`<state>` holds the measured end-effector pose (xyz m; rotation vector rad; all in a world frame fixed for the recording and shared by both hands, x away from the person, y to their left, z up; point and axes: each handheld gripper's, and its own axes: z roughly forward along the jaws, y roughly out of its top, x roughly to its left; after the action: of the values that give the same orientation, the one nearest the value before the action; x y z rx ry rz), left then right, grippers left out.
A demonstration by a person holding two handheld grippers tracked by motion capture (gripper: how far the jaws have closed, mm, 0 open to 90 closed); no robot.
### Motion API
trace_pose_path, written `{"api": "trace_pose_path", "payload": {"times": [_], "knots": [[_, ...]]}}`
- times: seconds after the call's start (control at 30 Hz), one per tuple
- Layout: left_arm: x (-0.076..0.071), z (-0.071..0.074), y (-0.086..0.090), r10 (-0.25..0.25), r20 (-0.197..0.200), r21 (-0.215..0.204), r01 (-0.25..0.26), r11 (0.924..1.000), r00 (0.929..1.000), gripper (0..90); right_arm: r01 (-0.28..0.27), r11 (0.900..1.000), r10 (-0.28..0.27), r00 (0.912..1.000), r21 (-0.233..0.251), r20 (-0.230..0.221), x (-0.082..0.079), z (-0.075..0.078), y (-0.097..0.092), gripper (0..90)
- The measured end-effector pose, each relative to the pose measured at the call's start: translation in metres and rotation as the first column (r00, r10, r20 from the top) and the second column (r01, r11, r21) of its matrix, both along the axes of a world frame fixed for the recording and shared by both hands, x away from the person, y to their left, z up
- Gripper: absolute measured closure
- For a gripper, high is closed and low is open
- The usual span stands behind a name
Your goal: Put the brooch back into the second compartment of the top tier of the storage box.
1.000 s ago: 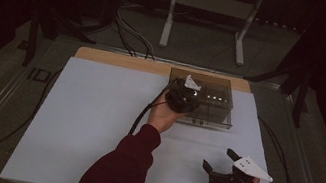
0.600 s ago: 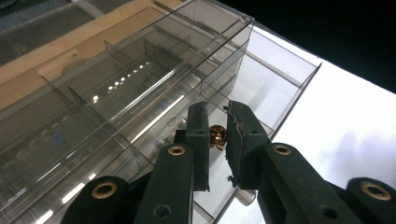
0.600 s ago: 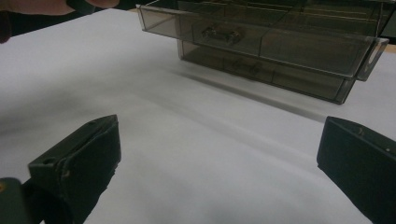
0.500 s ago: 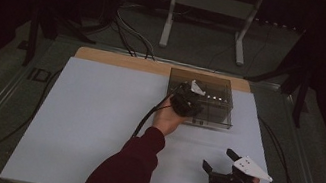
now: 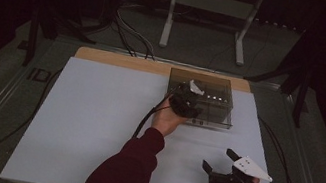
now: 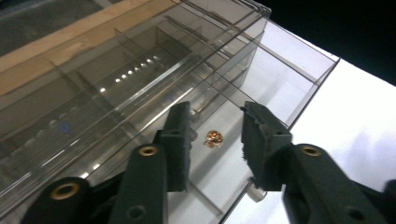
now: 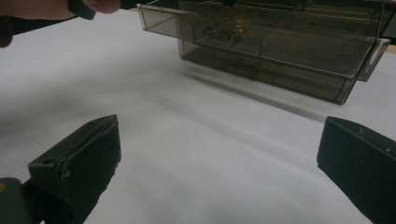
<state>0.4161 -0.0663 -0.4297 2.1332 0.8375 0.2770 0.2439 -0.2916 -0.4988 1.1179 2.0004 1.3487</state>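
Left tool (image 6: 215,140) over clear drawer box (image 5: 212,103) – jaws just opening, small brass piece (image 6: 214,138) loose between; right tool (image 5: 220,163) wide open, empty.

The one readable marking is "ID", in large pale letters on the dark floor mat (image 5: 37,74) just beside the left edge of the white tabletop (image 5: 93,130). The letters run on under the tabletop's edge, so any further characters are hidden. The clear plastic drawer box (image 5: 212,87) on the tabletop carries no label that can be read.
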Motion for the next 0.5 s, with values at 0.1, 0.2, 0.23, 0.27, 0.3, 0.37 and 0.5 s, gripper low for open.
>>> {"api": "trace_pose_path", "payload": {"times": [0.1,0.2,0.23,0.27,0.3,0.37,0.5], "knots": [[-0.001,0.003,0.008,0.021,0.012,-0.002,-0.021,0.9998,0.9997,53.9,-0.001,1.0,0.001,1.0,-0.001,-0.001,0.0,0.0,0.0,0.0],[-0.004,0.008,0.018,0.042,0.02,-0.016,-0.042,0.999,0.9989,47.5,-0.002,1.0,0.002,1.0,-0.002,0.0,0.0,0.0,0.0,0.0],[-0.005,0.009,0.022,0.047,0.021,-0.023,-0.046,0.9987,0.9987,46.0,0.0,1.0,0.0,1.0,-0.002,0.0,0.0,0.0,0.001,0.0],[-0.006,0.01,0.026,0.051,0.022,-0.028,-0.051,0.9983,0.9984,44.6,0.0,1.0,0.0,1.0,-0.003,0.0,0.0,0.0,0.0,0.0],[-0.008,0.012,0.03,0.057,0.028,-0.033,-0.056,0.9979,0.998,43.6,-0.001,1.0,0.001,1.0,-0.004,0.001,0.0,0.0,0.0,0.0],[-0.011,0.015,0.038,0.065,0.035,-0.049,-0.063,0.9968,0.9973,41.6,-0.001,1.0,0.001,1.0,-0.005,-0.001,0.0,0.0,0.001,0.0],[-0.016,0.021,0.056,0.097,0.058,-0.076,-0.092,0.9929,0.9936,37.8,-0.002,1.0,0.002,1.0,-0.006,-0.001,0.0,0.0,0.001,0.0]]}}
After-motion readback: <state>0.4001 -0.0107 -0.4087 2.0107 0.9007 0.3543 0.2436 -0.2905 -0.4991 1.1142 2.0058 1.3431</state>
